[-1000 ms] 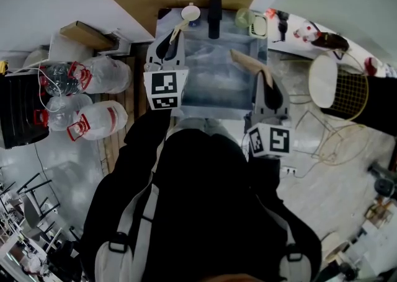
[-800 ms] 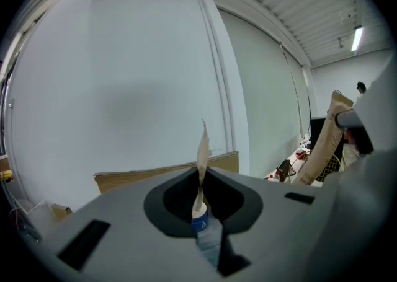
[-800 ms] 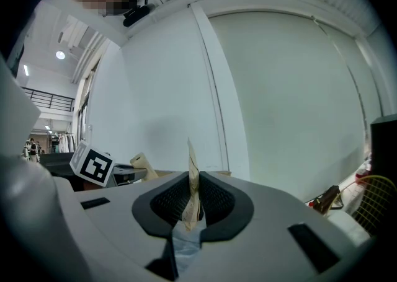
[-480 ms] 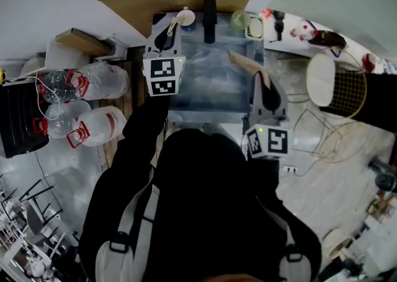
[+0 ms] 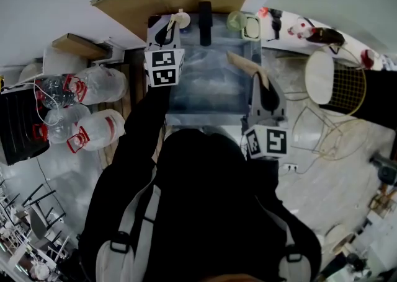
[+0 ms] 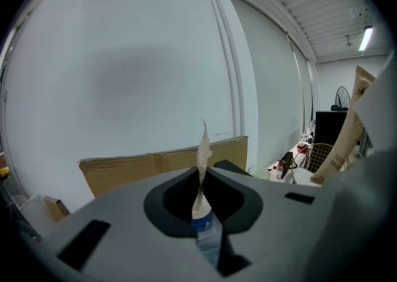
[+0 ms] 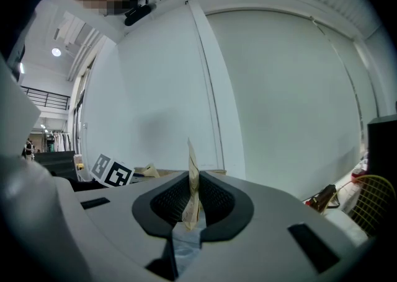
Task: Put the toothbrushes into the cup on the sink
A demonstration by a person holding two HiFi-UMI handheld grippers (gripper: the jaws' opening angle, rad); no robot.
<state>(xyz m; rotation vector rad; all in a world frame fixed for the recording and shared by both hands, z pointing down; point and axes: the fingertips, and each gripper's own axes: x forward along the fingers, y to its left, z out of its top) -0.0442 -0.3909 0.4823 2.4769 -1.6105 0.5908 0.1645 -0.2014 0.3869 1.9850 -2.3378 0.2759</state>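
Brown paper sleeve with toothbrush (image 6: pixel 202 150) inside, pinched edge-on by left claw (image 6: pixel 203 203). Jaws closed on it, sleeve sticking up past them. Head view: this claw hangs over back-left corner of sink (image 5: pixel 211 98), sleeve tip at the white cup (image 5: pixel 182 19); touching or not, cannot tell. Over sink's right side: right claw (image 5: pixel 261 86) clamped on second toothbrush (image 5: pixel 244 64), also paper-sleeved, well apart from cup. Black tap (image 5: pixel 204 14) just right of cup.
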